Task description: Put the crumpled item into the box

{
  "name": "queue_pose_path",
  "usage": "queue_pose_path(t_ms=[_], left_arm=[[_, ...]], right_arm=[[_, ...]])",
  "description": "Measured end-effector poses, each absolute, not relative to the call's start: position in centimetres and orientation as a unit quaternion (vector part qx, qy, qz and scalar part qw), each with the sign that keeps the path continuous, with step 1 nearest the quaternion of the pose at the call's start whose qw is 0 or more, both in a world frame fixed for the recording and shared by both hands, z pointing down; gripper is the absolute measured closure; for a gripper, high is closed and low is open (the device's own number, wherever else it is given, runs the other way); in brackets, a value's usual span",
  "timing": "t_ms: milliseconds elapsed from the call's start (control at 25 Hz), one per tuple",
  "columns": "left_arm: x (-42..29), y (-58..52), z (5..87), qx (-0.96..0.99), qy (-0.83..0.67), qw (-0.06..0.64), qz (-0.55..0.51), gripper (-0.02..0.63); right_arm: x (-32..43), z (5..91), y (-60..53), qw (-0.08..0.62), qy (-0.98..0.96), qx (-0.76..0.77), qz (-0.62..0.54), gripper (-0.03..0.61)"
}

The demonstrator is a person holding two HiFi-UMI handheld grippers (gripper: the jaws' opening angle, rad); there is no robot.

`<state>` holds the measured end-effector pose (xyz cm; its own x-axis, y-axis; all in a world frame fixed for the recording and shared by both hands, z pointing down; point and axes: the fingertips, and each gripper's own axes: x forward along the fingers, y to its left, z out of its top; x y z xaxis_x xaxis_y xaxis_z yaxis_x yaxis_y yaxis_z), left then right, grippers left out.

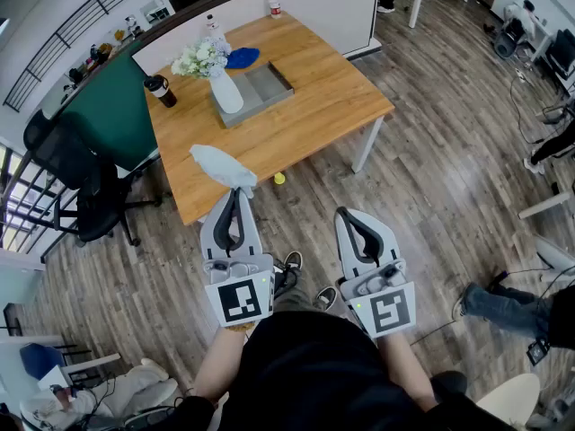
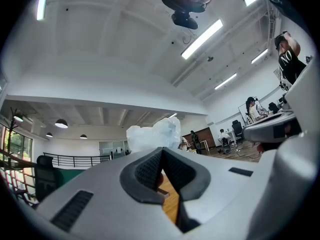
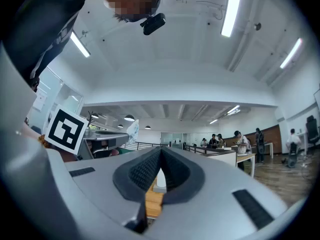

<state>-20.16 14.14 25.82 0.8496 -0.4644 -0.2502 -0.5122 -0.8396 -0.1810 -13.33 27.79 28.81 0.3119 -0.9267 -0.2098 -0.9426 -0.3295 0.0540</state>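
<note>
A crumpled white item (image 1: 221,166) sticks out from the tips of my left gripper (image 1: 239,193), which is shut on it, just off the near edge of the wooden table (image 1: 314,106). In the left gripper view the crumpled item (image 2: 153,133) rises above the closed left gripper (image 2: 161,151). The grey box (image 1: 257,92) lies open on the table's middle, beyond the item. My right gripper (image 1: 345,213) hangs over the floor to the right, shut with nothing in it. The right gripper (image 3: 160,151) points toward the table, and the crumpled item (image 3: 132,130) shows at its left.
A white vase of flowers (image 1: 221,77) stands at the box's left end, with a blue object (image 1: 241,57) behind it and a dark cup (image 1: 161,90) further left. A bottle (image 1: 273,3) stands at the far edge. A yellow ball (image 1: 279,179) lies on the floor; a black chair (image 1: 79,182) stands left.
</note>
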Motion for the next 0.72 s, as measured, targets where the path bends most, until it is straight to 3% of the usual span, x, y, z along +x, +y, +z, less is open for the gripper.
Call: queue_pose_path(t_ms=[720], left_arm=[[-20.3,15.2,26.5,-0.962,0.233,0.106,0.092,0.591]], right_arm=[[-13.9,30.2,27.6,0.021,0.571,-0.817,0.072,0.574]])
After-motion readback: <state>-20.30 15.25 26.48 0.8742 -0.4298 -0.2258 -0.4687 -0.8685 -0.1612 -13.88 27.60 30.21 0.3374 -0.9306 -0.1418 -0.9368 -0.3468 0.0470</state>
